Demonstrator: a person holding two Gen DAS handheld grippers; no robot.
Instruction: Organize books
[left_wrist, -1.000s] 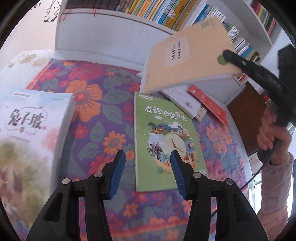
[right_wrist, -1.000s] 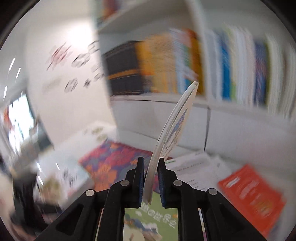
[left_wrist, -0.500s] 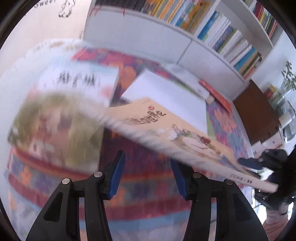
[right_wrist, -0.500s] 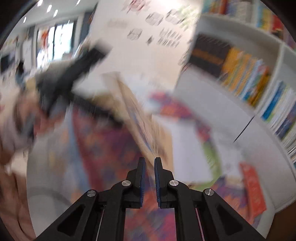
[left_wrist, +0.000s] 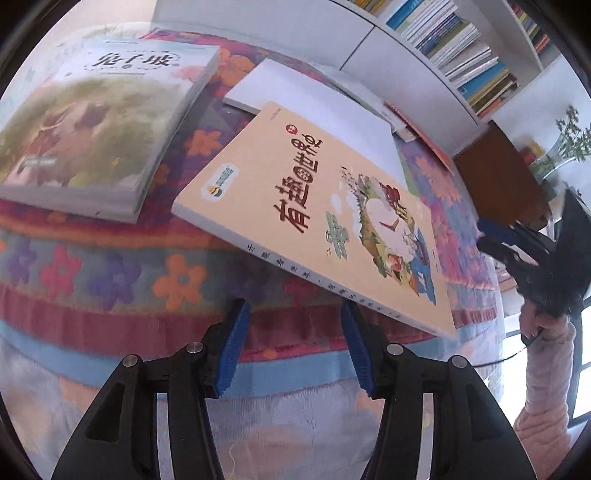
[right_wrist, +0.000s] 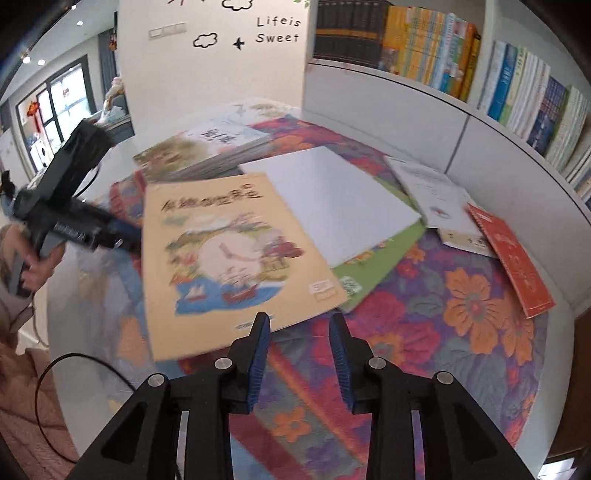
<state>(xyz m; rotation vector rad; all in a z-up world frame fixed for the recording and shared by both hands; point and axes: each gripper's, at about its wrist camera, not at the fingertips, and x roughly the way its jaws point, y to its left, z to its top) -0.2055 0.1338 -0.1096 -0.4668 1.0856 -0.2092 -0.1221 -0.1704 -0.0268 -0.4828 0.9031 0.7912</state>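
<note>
Two grippers are seen over a flowered cloth (right_wrist: 436, 306) strewn with books. Right gripper (right_wrist: 300, 354): jaws opening, nothing between them; the tan picture book (right_wrist: 229, 258) lies just beyond, at its 11 o'clock, judged freshly set down. That book rests askew on a white book (right_wrist: 332, 199) and a green book (right_wrist: 373, 273), probably the start of a pile. Left gripper (left_wrist: 293, 347): jaws moderately apart, empty, the tan book's spine edge just above them at 12 o'clock. A thick book (left_wrist: 99, 122) lies separately at 10 o'clock. Squaring the pile is judged next.
</note>
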